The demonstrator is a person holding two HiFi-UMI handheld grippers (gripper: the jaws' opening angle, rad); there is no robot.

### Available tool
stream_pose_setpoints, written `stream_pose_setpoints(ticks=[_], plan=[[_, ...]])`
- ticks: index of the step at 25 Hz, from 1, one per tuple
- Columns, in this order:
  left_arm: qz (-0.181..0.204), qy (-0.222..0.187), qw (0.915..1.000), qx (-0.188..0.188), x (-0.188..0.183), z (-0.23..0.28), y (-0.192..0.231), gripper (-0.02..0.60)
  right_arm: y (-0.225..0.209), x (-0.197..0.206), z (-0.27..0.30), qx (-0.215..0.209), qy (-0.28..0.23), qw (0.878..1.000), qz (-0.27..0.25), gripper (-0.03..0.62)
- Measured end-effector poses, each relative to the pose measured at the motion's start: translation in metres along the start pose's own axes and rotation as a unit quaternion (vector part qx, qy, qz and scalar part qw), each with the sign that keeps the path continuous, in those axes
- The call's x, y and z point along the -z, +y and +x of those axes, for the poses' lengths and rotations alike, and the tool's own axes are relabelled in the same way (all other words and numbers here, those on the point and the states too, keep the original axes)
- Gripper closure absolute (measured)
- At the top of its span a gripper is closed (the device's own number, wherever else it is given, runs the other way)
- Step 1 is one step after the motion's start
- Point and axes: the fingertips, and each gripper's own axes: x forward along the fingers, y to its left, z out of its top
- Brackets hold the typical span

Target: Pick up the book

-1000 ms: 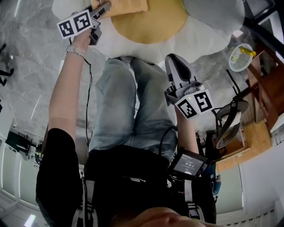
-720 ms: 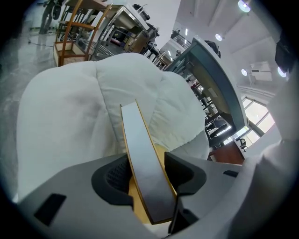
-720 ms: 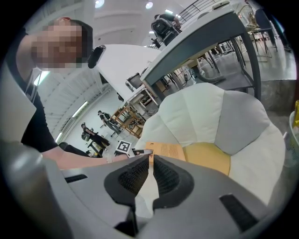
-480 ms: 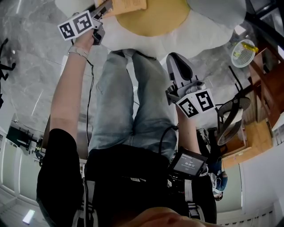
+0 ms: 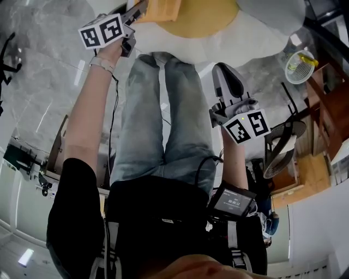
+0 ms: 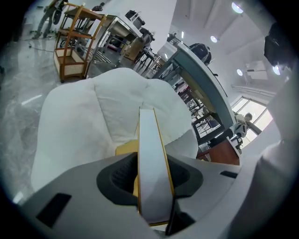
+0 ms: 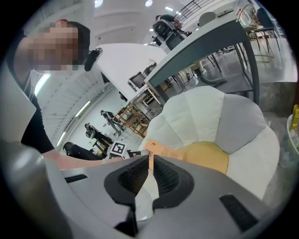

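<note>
The book [image 5: 159,7], orange-brown covered, is at the top of the head view above the yellow centre of a white flower-shaped cushion [image 5: 218,34]. My left gripper [image 5: 137,10] holds it by its near edge. In the left gripper view the book [image 6: 150,154] stands edge-on between the pads; the jaws have just been closing and now press on it. My right gripper [image 5: 227,73] hangs over the person's right knee, jaws together with nothing between them. From the right gripper view [image 7: 150,173] the book [image 7: 164,151] shows ahead over the cushion [image 7: 210,121].
The person's jeans-clad legs [image 5: 163,109] lie between the two grippers. At the right are a white basket [image 5: 299,66], a floor fan [image 5: 279,152] and wooden furniture [image 5: 327,103]. A wooden shelf cart [image 6: 74,39] stands beyond the cushion [image 6: 93,112].
My left gripper has closed on the book and moved toward the top of the head view with it. The right gripper has drifted slightly up and to the right.
</note>
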Motion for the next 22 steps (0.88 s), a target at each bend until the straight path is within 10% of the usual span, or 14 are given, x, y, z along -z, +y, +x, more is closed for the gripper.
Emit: stream_pose_setpoints(ticks=[22], plan=[[0.015,-0.023,0.9993,0.026,-0.019,-0.100,-0.105,0.426,0.071,-0.062,-0.007,-0.045,-0.009,0.998,-0.038,0.546]])
